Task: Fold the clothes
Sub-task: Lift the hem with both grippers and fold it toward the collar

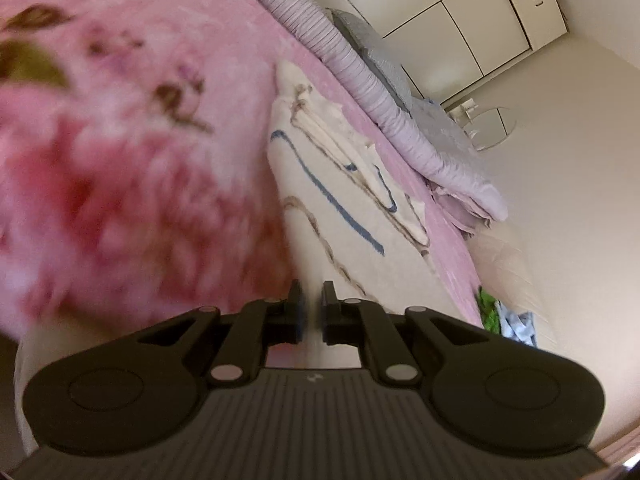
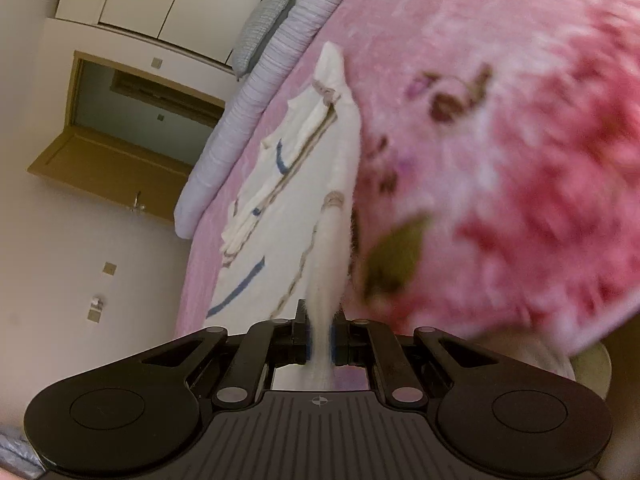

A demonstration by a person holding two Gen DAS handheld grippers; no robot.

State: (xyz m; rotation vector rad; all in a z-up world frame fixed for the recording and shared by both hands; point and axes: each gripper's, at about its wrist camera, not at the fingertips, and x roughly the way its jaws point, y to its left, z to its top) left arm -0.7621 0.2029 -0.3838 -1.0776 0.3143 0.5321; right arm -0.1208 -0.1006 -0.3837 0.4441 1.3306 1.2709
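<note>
- Left tool (image 1: 311,312) and right tool (image 2: 319,334) each clamp an edge of the cream garment (image 1: 344,216), presumably to draw it flat.
- It lies along the bed's (image 1: 168,20) edge, beside the rolled lilac quilt (image 1: 360,76).

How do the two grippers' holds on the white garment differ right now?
The right gripper pinches a thick gathered bunch of the white garment; the left gripper holds only a thin edge. The left gripper's jaws show a small gap; the bunch fills the right gripper's jaws. Both are closed on cloth above the pink blanket.
</note>
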